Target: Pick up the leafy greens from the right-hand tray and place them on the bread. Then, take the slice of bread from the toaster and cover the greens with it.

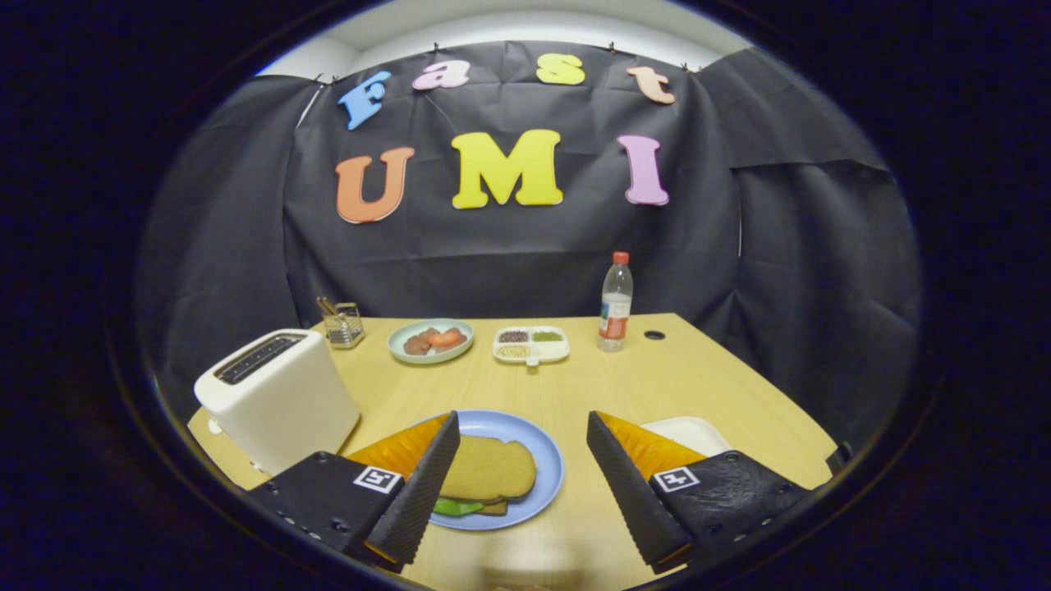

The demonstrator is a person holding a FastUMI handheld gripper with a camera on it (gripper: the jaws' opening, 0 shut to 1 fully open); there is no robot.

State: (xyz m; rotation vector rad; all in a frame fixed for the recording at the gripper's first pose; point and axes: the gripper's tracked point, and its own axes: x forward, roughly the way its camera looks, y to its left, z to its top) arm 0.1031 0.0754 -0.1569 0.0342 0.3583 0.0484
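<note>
A blue plate [538, 447] lies on the wooden table just ahead of my left finger. On it a slice of bread [490, 466] covers leafy greens [456, 506], whose green edge pokes out at the near side, above a lower slice. My gripper [521, 433] hovers open above the table, with nothing between its fingers. The left finger hides the plate's left part. A white toaster [275, 398] stands to the left of the plate, and I cannot see inside its slots. A white tray [690, 431] shows partly behind my right finger.
At the back of the table [706, 386] stand a wire utensil holder [342, 324], a light green plate of tomato and meat [431, 340], a white divided dish [531, 345] and a clear bottle with a red cap [616, 304]. A small round hole [654, 335] sits near the bottle.
</note>
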